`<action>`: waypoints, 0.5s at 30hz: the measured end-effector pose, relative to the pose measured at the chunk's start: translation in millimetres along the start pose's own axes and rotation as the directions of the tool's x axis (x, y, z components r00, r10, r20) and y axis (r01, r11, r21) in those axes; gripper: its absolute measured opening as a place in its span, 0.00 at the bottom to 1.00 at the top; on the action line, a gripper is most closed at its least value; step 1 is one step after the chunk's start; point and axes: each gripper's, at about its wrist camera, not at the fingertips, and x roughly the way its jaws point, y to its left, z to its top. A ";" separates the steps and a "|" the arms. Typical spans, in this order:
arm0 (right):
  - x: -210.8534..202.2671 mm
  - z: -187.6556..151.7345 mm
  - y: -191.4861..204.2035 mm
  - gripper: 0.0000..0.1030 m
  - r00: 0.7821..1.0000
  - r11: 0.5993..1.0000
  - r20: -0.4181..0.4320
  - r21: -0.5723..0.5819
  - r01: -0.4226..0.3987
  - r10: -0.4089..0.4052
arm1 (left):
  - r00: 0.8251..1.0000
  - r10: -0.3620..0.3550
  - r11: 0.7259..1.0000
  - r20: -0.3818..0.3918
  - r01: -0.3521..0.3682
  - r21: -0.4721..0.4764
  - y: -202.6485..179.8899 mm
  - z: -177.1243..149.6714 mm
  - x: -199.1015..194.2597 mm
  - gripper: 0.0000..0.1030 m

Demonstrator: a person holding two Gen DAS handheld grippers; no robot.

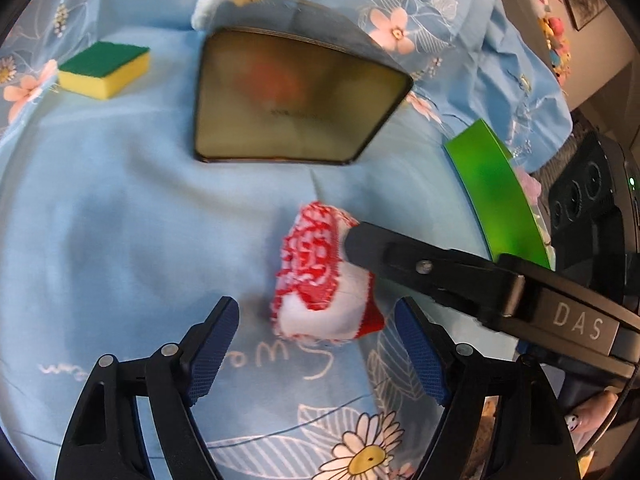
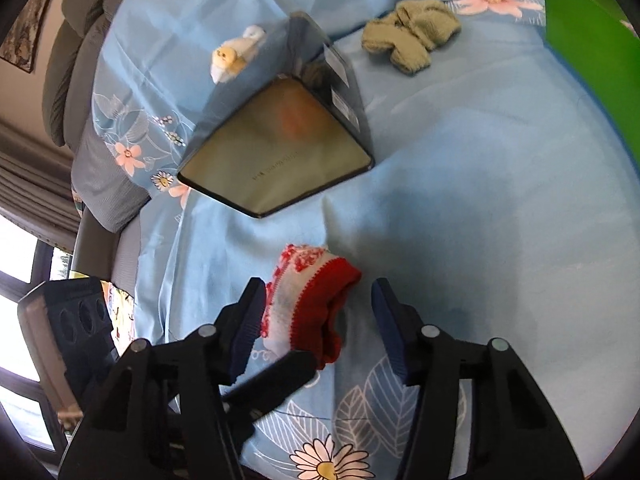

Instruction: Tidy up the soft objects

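A rolled red and white sock [image 1: 320,276] lies on the blue floral sheet; it also shows in the right wrist view [image 2: 312,300]. My left gripper [image 1: 316,344] is open, its blue pads on either side of the sock's near end. My right gripper [image 2: 318,320] is open around the sock, its left pad touching the white part. In the left wrist view one right finger [image 1: 400,256] rests against the sock. An open dark metal tin [image 1: 296,92] stands beyond the sock, and shows in the right wrist view [image 2: 276,160].
A yellow and green sponge [image 1: 104,68] lies far left. A white plush toy [image 2: 236,54] lies behind the tin. A beige knitted sock pair [image 2: 412,34] lies far right. A green box [image 1: 496,196] stands at the right, on the sheet [image 1: 120,220].
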 end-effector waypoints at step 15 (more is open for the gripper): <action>20.3 -1.2 5.9 0.38 0.997 0.998 -0.054 -0.004 -0.059 0.059 | 0.998 0.043 0.997 0.048 -0.046 0.064 -9.4 1.7 6.0 0.43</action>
